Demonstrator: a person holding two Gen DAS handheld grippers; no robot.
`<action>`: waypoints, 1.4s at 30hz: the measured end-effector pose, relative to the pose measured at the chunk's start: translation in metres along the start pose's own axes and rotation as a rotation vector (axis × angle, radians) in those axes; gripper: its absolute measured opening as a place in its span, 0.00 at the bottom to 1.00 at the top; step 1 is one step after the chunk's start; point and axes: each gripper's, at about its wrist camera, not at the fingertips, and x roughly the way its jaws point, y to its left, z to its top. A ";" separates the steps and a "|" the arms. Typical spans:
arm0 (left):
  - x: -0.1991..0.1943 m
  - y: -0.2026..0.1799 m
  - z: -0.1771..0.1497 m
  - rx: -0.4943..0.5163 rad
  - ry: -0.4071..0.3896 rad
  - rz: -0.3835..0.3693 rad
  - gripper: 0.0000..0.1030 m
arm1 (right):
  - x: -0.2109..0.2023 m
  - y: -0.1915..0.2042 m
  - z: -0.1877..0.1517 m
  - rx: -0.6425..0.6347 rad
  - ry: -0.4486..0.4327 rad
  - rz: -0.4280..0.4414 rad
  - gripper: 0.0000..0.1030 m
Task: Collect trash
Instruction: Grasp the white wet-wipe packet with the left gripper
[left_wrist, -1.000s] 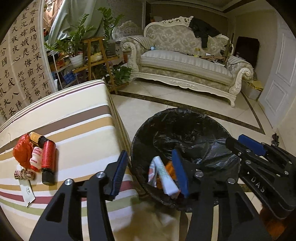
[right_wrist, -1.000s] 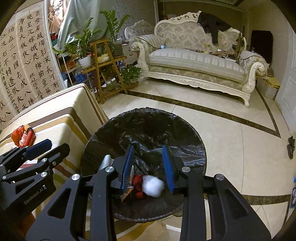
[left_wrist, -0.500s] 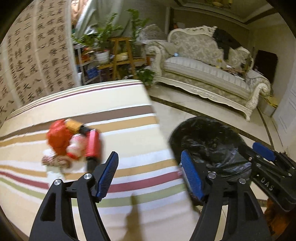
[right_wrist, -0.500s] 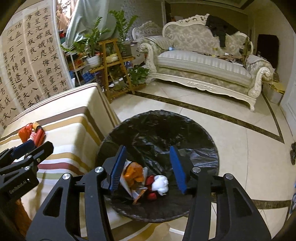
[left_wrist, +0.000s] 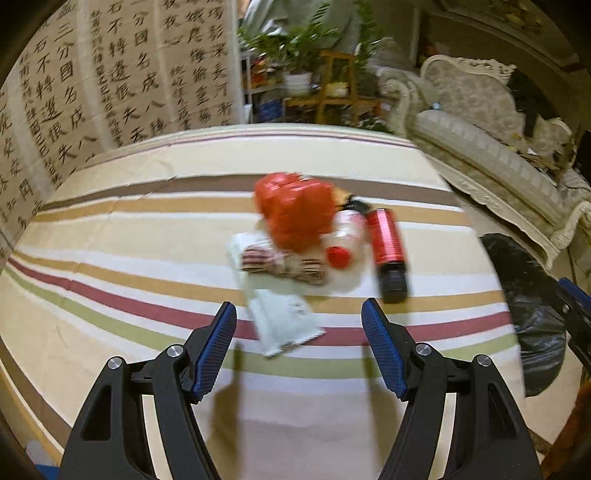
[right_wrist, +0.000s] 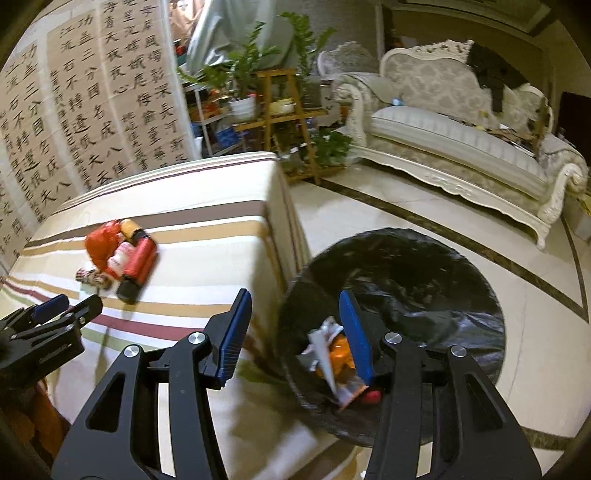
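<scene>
blurring red litter pile (labels unreadable), both grippers' fingers spread, grasping nothing

Left gripper: jaws apart, empty, above striped bench.
Trash pile: red bag, red bottle, white packet, twine bundle.
Right edge: black bin bag.
</scene>
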 end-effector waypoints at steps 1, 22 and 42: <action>0.002 0.002 0.002 -0.005 0.007 0.002 0.66 | 0.000 0.002 0.000 -0.004 0.002 0.005 0.47; 0.007 0.054 0.003 -0.059 0.052 0.040 0.60 | 0.005 0.040 0.000 -0.070 0.032 0.065 0.47; 0.011 0.054 0.013 0.018 0.012 -0.022 0.30 | 0.006 0.078 0.003 -0.138 0.042 0.103 0.47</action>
